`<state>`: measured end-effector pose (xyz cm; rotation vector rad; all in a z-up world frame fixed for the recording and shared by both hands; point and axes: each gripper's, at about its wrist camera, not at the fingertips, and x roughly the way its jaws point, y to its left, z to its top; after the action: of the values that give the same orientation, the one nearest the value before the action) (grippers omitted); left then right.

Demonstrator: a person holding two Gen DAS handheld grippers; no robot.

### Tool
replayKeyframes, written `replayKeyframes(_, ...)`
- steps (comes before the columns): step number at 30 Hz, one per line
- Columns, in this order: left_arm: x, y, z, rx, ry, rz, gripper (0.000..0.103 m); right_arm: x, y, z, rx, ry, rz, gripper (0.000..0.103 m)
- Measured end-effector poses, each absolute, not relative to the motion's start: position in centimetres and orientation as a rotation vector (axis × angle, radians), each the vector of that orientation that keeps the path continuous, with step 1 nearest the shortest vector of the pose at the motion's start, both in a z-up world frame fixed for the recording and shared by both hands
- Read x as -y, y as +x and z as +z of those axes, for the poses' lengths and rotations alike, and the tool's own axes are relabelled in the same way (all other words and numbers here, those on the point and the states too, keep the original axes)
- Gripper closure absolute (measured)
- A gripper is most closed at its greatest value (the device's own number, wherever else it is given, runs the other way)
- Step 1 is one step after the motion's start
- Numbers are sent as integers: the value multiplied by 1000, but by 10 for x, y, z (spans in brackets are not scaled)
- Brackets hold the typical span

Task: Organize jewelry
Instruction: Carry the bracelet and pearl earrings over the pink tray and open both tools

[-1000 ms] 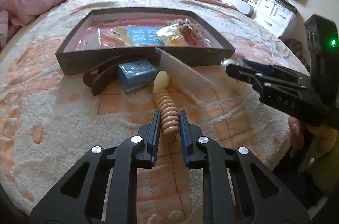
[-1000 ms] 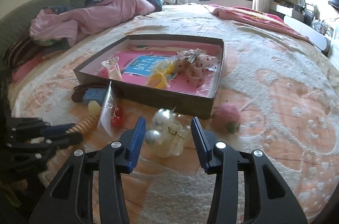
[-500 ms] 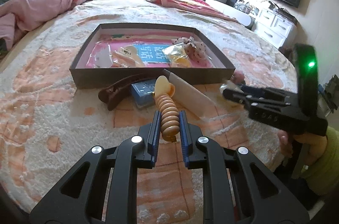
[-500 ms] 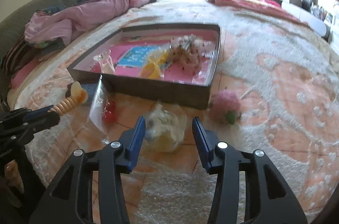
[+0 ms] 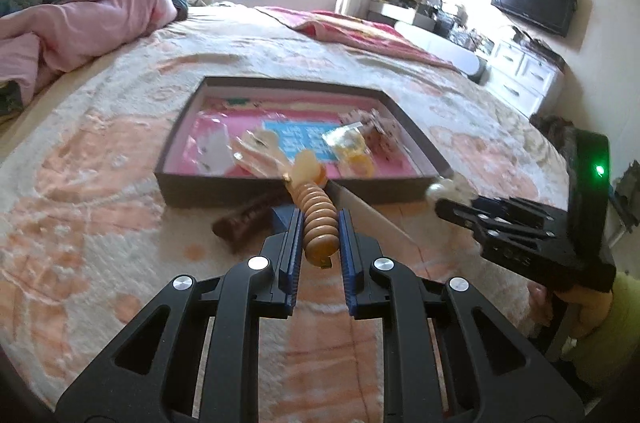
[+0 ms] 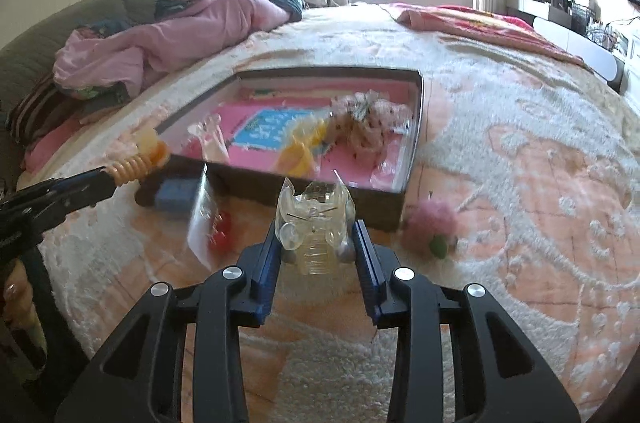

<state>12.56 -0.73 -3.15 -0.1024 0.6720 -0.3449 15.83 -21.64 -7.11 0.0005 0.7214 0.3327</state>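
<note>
My left gripper [image 5: 319, 238] is shut on a tan ribbed hair clip [image 5: 316, 219] and holds it in the air just before the near wall of the dark shallow box [image 5: 224, 189]. It also shows in the right wrist view [image 6: 136, 165]. My right gripper [image 6: 318, 248] is shut on a clear plastic packet of pearl jewelry [image 6: 316, 223], lifted above the blanket near the box's front right corner [image 6: 400, 199]. The box has a pink lining and holds several packets, a yellow piece [image 6: 298, 153] and a dotted scrunchie [image 6: 368, 127].
On the blanket in front of the box lie a brown hair claw [image 5: 244, 219], a small blue box [image 6: 176, 195], a clear packet with red beads [image 6: 218, 227] and a pink pompom [image 6: 432, 223]. A pink duvet [image 6: 160, 39] is heaped at the far left.
Both grippers have risen from the blanket. The right one closed on the pearl packet and lifted it. The left one carried the hair clip up and toward the box.
</note>
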Motion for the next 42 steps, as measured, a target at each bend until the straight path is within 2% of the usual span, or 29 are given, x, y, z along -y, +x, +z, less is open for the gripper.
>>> replayKeyframes(21, -9, 196, 0, -584, -147, -281, 92, 206, 204, -45, -647, -23, 327, 70)
replayKeyframes(42, 45, 248, -36, -670, -77, -384, 92, 227, 235, -60, -670, -12, 271, 70)
